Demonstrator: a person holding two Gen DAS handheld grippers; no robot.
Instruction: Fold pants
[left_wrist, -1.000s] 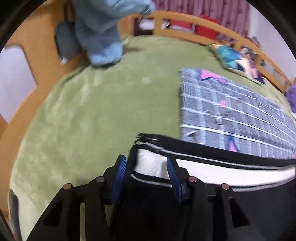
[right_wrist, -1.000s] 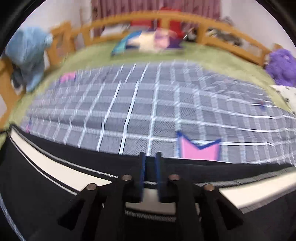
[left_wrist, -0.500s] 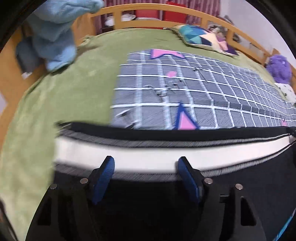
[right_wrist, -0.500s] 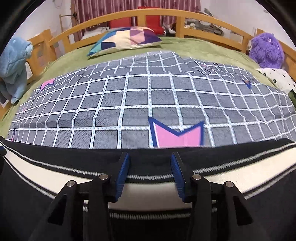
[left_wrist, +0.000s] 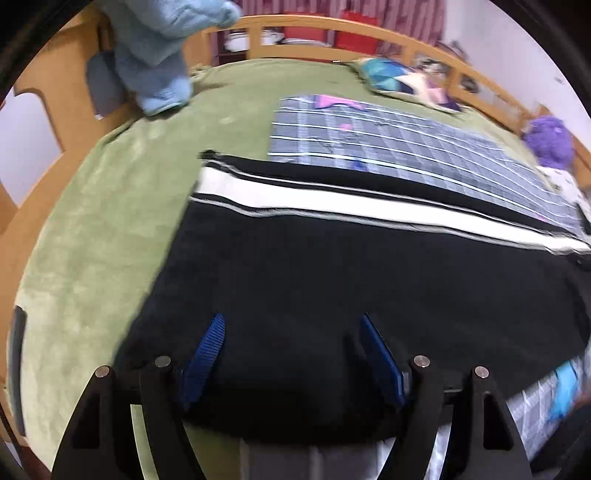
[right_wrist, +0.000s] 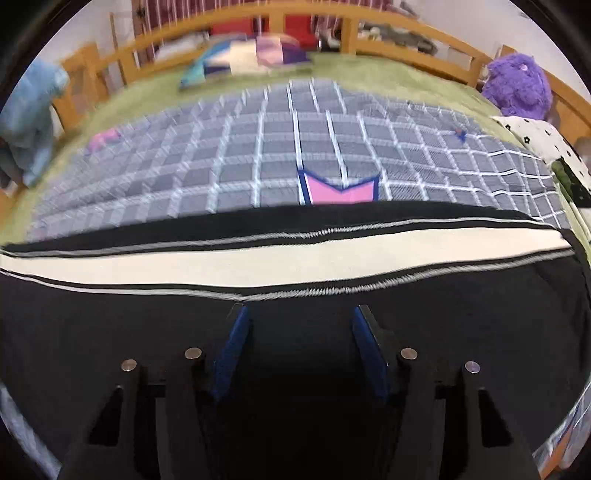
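Observation:
The black pants (left_wrist: 332, 266) lie flat across the bed, with a white side stripe (left_wrist: 314, 201) along their far edge. In the left wrist view my left gripper (left_wrist: 291, 321) hovers over the black cloth near its left end. Its jaws are opening, and no fold is caught between the blue pads (left_wrist: 207, 350). In the right wrist view the pants (right_wrist: 110, 332) fill the lower half and the stripe (right_wrist: 258, 262) runs just beyond my right gripper (right_wrist: 300, 310). Its jaws are opening too, with only flat cloth under them.
A green blanket (left_wrist: 92, 221) covers the bed, with a grey checked sheet (right_wrist: 295, 147) beyond the pants. A wooden rail (right_wrist: 406, 29) rings the bed. A blue plush (left_wrist: 162, 55) sits far left, a purple plush (right_wrist: 517, 88) and a dotted cloth (right_wrist: 546, 140) far right, a pillow (right_wrist: 240, 59) at the back.
Both grippers let go of the striped edge and widened their jaws. Both drew back toward the near side, so the stripe now lies beyond the fingertips and more black cloth shows.

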